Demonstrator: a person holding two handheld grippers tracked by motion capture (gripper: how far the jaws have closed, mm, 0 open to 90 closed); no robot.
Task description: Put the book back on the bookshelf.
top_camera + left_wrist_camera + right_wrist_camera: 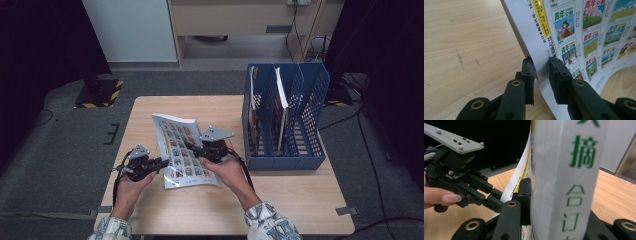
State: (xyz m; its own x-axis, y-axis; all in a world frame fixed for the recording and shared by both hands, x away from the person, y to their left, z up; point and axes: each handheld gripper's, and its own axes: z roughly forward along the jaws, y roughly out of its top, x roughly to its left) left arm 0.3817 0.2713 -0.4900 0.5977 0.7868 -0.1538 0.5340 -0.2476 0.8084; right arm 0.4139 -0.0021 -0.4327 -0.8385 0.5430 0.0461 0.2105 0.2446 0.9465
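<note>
Gripping from both sides, the person has the magazine caught between two tools just above the wooden table. Nearest us, patterned sleeves come in from the bottom edge and the hands wrap each handle. The left gripper bites the magazine's left edge: in the left gripper view its black jaws sit on either side of the white margin of the back cover, the left pad against the underside, the right pad against the printed face, so it is clamped on the magazine. The cover bows away from that pinch, its rows of little coloured cover pictures curving up and off to the right.

The right gripper comes in from the other side, its grey plate on top. In the right gripper view the thick white spine with green characters stands upright between its jaws, the left pad pressed flat against the pages; that one is clamped on the magazine too. Behind it there, the left gripper shows, reaching in with a fingertip on its handle.

Farther right on the table stands a blue file rack, mesh-sided, with a few magazines upright in its slots, well apart from the held one.
</note>
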